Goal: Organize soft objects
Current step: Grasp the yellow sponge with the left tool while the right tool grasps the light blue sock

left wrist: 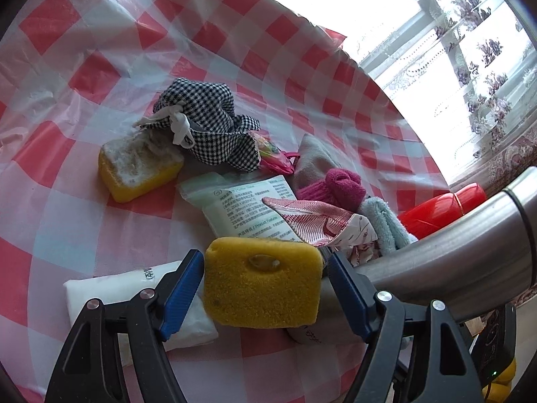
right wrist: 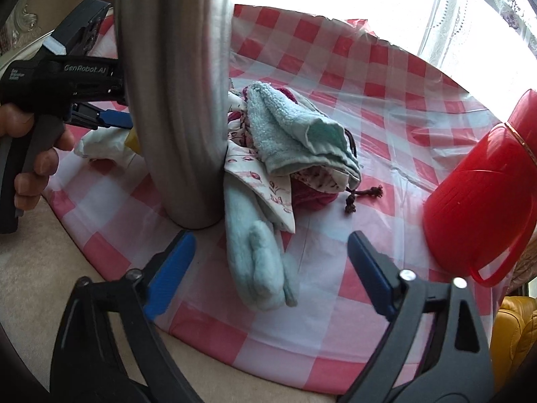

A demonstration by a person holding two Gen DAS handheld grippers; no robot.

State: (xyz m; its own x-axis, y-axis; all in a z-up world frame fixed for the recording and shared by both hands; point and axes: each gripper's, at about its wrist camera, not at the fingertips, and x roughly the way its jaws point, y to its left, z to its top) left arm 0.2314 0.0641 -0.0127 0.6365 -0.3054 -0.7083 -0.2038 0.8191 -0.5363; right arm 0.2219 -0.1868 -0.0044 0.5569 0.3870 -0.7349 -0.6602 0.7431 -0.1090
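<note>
My left gripper is shut on a yellow sponge and holds it just above the checked tablecloth. Beyond it lie a second yellow sponge, a houndstooth pouch, a tissue pack, a patterned red cloth, a magenta knit piece and a light blue towel. My right gripper is open and empty, its fingers either side of a light blue sock. The towel lies on a floral pouch behind it.
A steel tube stands on the table left of the sock pile; it also shows in the left wrist view. A red plastic container stands at the right. A white packet lies under my left fingers. The table edge runs close to my right gripper.
</note>
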